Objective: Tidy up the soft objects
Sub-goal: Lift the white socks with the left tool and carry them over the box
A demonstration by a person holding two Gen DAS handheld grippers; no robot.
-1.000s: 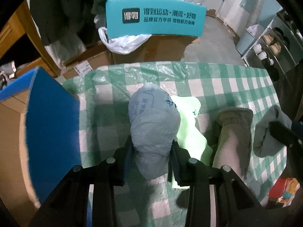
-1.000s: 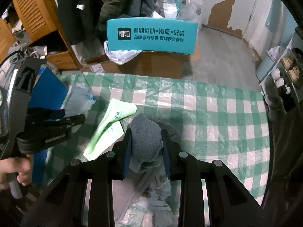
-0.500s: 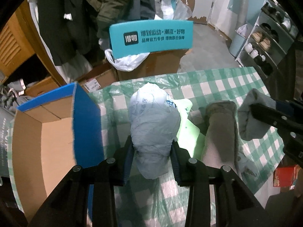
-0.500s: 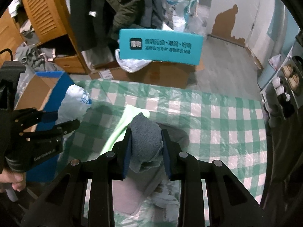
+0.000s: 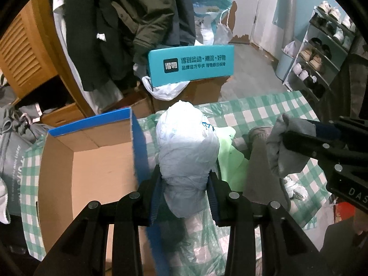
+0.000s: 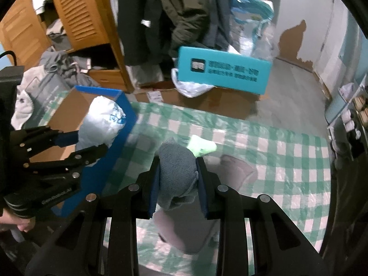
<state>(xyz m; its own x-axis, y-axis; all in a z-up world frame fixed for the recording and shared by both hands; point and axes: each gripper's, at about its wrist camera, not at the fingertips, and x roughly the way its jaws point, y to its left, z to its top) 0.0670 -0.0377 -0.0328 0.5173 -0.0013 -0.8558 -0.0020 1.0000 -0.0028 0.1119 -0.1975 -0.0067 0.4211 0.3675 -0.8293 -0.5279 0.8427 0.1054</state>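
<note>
My left gripper [image 5: 185, 184] is shut on a pale blue plastic bag bundle [image 5: 187, 151], held above the table beside the blue wall of an open cardboard box [image 5: 92, 161]. The right wrist view shows that left gripper [image 6: 76, 147] with the bundle [image 6: 101, 122] at the box [image 6: 69, 105]. My right gripper [image 6: 177, 179] is shut on a grey sock [image 6: 176, 168], lifted over the checked tablecloth [image 6: 264, 149]. It also shows in the left wrist view [image 5: 285, 135] with the sock [image 5: 287, 147].
A light green bag [image 5: 232, 158] and a taupe cloth [image 6: 237, 170] lie on the table. A teal box [image 5: 191, 65] on cardboard cartons stands beyond the far edge. Hanging coats [image 6: 184, 13], a wooden cabinet [image 6: 80, 18] and a shoe rack [image 5: 322, 53] surround the table.
Both grippers rose from the table with their loads. The left one moved left toward the open box, whose inside has come into view; the right one followed leftward.
</note>
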